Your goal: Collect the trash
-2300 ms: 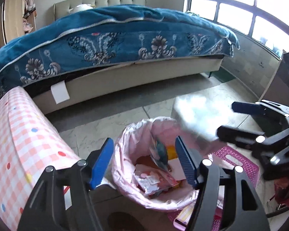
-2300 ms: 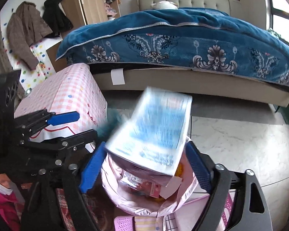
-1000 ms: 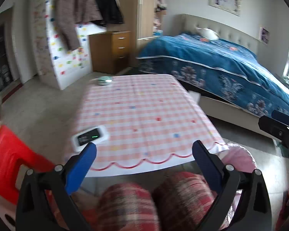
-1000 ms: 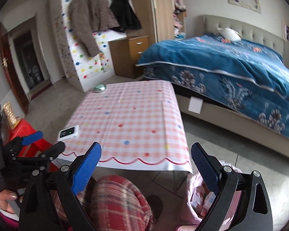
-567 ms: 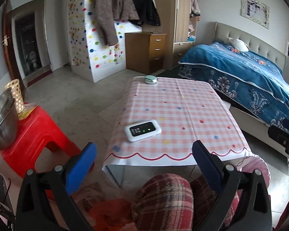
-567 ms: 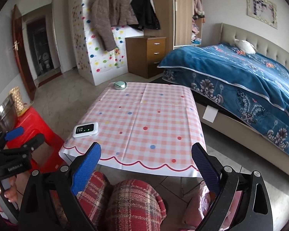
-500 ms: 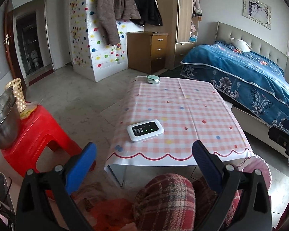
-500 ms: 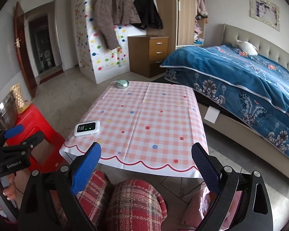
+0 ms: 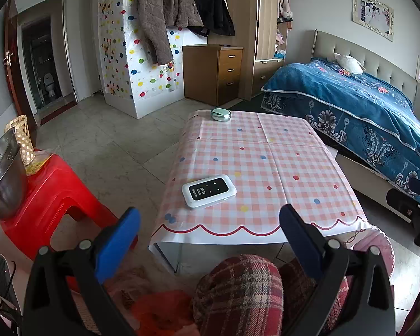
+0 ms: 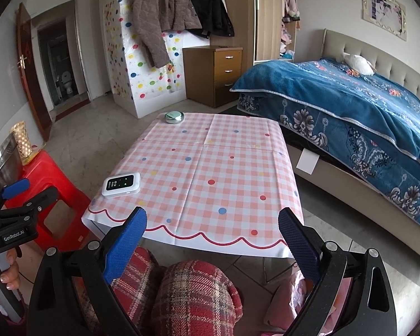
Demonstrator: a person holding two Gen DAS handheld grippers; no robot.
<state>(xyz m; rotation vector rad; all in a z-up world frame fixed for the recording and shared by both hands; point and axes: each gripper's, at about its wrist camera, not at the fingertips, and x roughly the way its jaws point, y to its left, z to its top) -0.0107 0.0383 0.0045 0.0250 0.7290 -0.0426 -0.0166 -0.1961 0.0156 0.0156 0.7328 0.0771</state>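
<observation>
- Seemingly the step in hand is a look-over between pickups: both claws hang raised in front of the tabletop, above the person's plaid-clad knees, and neither carries anything
- Left claw: its blue pads stand wide apart with nothing between them; it shows again at the left edge of the right wrist view, gripped by a hand low at the handle
- Right claw: pads likewise spread wide and empty
- On the pink checked cloth I can see only two things, well apart: a white pocket device with a dark screen near the front left corner, and a small round greenish case at the far edge; neither reads as rubbish, so I judge the tabletop holds no trash to collect
- The task's thing, the pink-lined trash bin, sits on the floor by the front right corner of the tabletop, just beside the knees; only a crumpled pink strip of its liner shows behind the right claw, so its contents cannot be told
- Next move, as I judge it: search the floor for leftover scraps; something orange and crumpled lies low by the left knee, too unclear to name, and reaching it would call for swinging a claw downward with pads kept apart
</observation>
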